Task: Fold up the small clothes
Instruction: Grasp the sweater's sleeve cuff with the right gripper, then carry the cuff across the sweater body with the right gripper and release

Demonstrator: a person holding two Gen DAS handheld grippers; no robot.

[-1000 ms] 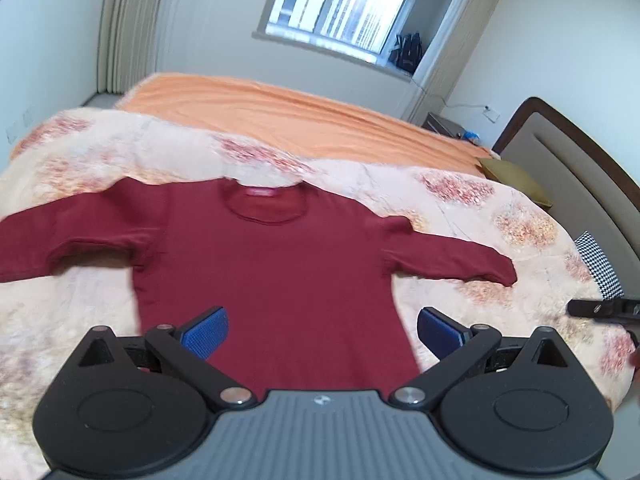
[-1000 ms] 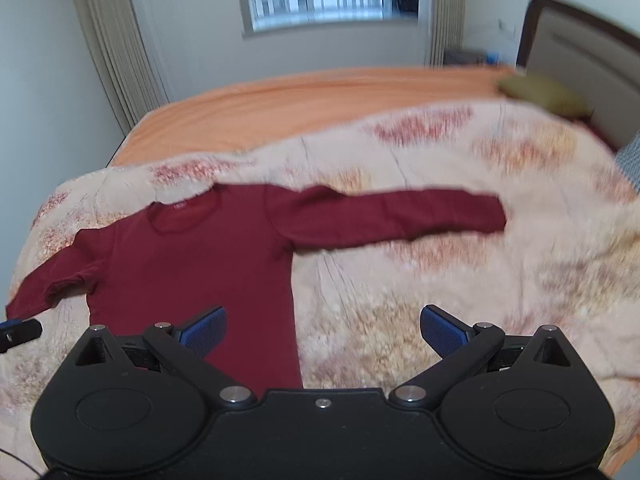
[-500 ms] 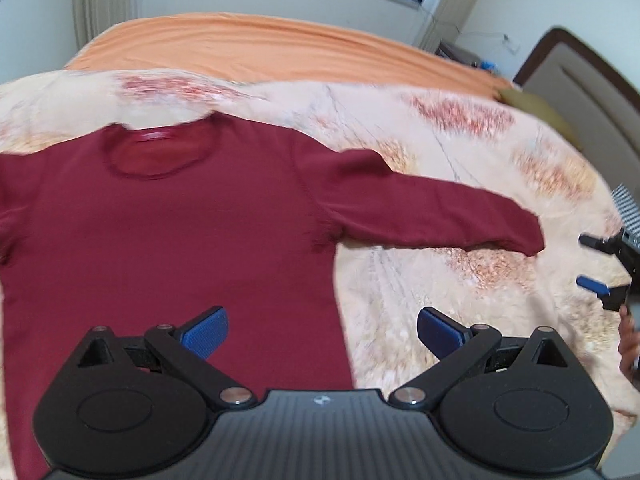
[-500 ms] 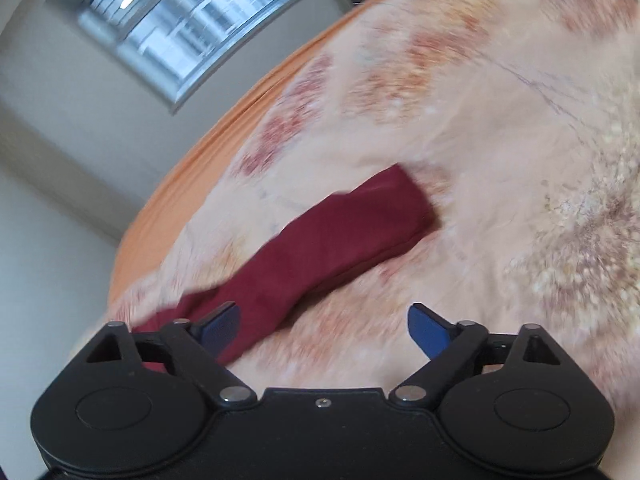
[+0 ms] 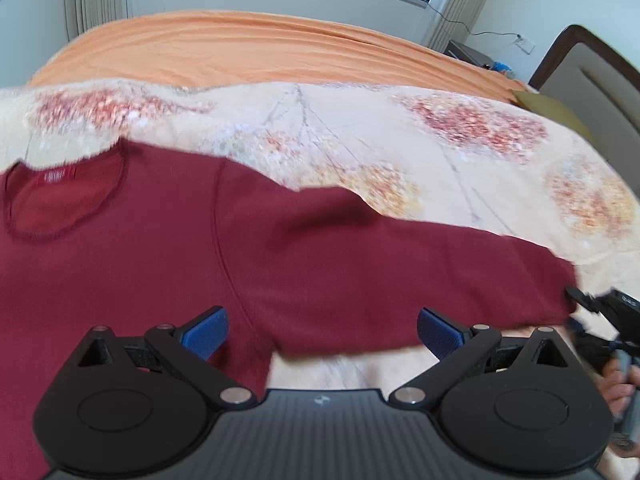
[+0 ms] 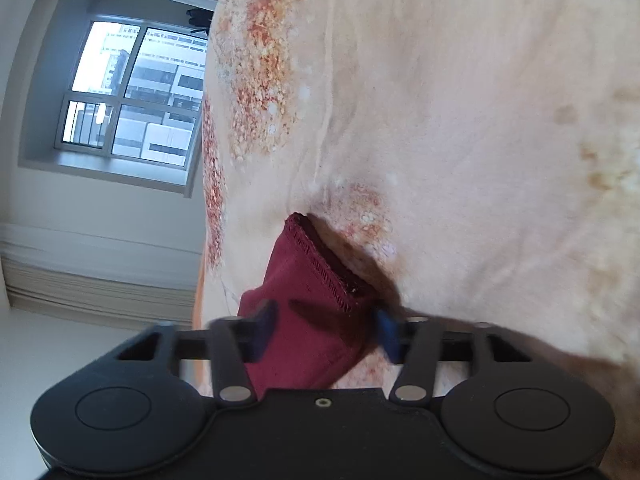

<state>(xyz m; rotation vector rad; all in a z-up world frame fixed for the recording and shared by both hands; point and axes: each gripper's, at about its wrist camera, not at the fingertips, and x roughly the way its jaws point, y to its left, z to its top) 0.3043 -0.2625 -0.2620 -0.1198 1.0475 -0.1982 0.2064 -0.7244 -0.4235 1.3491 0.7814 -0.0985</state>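
1. A floral quilt (image 5: 460, 148) is covering the bed, and a dark red sweater (image 5: 168, 264) is lying flat on it.
2. The left gripper (image 5: 322, 330) is hovering over the sweater's armpit seam, fingers wide apart.
3. The right gripper (image 6: 326, 332), rolled sideways, is straddling the sleeve cuff (image 6: 320, 268), fingers partly apart, not yet pinching.

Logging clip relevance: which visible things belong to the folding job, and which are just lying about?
Job: red sweater; its sleeve cuff; right gripper closing around the cuff; left gripper, open.
Lying about: floral quilt; orange sheet; olive pillow.
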